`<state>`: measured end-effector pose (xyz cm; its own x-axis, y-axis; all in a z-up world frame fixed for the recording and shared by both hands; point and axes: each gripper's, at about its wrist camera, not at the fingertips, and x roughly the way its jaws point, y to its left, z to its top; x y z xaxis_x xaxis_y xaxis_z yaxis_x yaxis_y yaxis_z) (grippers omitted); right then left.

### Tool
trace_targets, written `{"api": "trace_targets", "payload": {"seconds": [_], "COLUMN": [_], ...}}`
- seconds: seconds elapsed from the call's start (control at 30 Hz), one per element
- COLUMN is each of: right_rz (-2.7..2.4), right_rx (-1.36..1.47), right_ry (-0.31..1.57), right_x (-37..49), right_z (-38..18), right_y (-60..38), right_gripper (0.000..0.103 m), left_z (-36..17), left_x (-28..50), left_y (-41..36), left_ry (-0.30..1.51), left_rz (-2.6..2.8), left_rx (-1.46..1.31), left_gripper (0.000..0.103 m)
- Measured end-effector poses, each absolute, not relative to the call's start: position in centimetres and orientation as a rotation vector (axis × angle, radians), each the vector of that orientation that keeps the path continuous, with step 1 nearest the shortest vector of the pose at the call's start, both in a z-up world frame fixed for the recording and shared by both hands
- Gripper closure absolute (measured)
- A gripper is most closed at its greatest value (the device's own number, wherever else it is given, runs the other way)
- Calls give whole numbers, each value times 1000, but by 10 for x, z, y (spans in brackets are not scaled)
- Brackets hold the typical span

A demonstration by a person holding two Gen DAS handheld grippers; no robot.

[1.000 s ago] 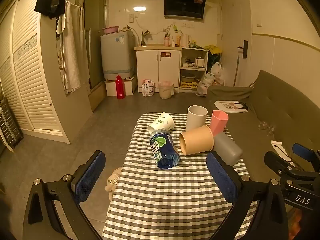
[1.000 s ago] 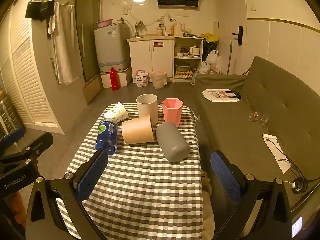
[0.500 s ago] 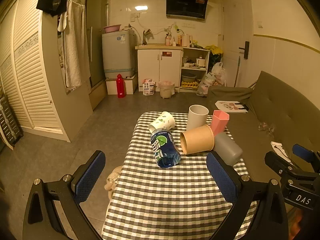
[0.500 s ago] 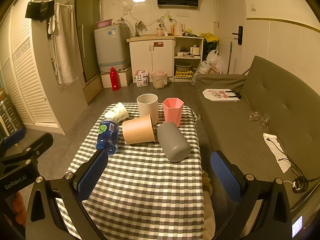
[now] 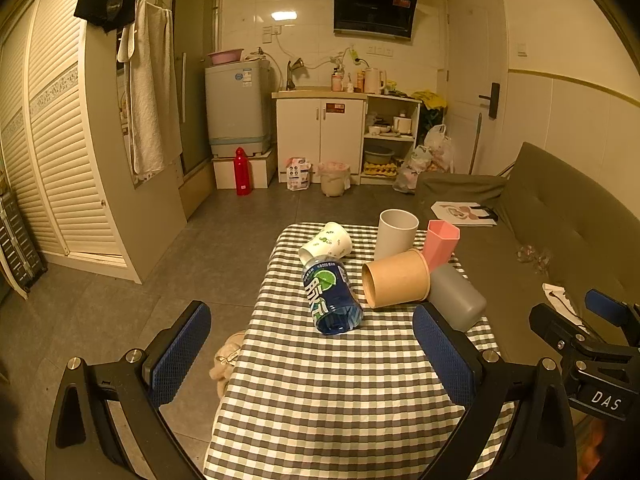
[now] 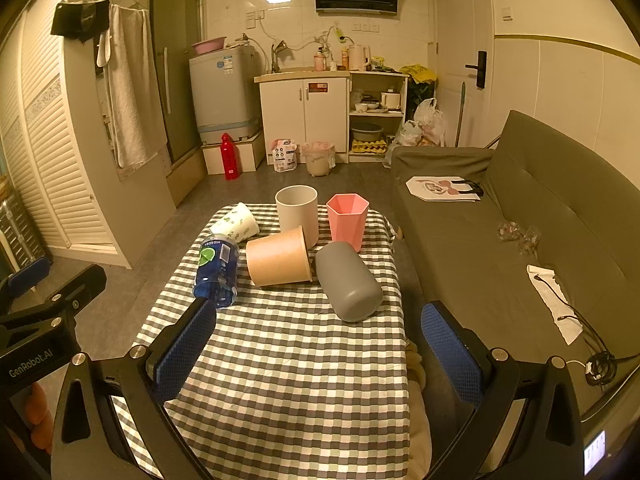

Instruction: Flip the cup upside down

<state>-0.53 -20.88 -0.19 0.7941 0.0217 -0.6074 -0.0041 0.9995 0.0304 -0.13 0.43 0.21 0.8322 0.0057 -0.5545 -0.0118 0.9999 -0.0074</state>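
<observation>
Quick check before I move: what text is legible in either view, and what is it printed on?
"DAS": on the right gripper body, left wrist view.
"GenRobot.AI": on the left gripper body, right wrist view.
Blue bottle label: large white characters, not readable.
Washing machine stickers and cabinet red label: too small.

"DAS", "GenRobot.AI" on hand-held grippers

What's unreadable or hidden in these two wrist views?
- Grey cup, left view: lower end behind the left gripper's finger.
- Bottle, right view: base behind the right gripper's finger; label too small to read.
- Tan cup, right view: mouth faces away, inside unseen.
- Table, both views: near edge cut off by the frame.
</observation>
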Motion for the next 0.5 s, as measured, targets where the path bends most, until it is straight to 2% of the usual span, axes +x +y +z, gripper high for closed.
{"api": "trace_targets", "payload": {"seconds": [0.5], "right_rz": [15], "right_rx": [30], "right_ry": [654], "right_x": [-5], "right_z": [-3], "right_y": [-207], "right_gripper": [0], "left_z": [1], "left_x": [-1], "left_y": [5], "left_ry": [589], "left_rz": [10], "left_rx": [-11], "left_gripper": [0]}}
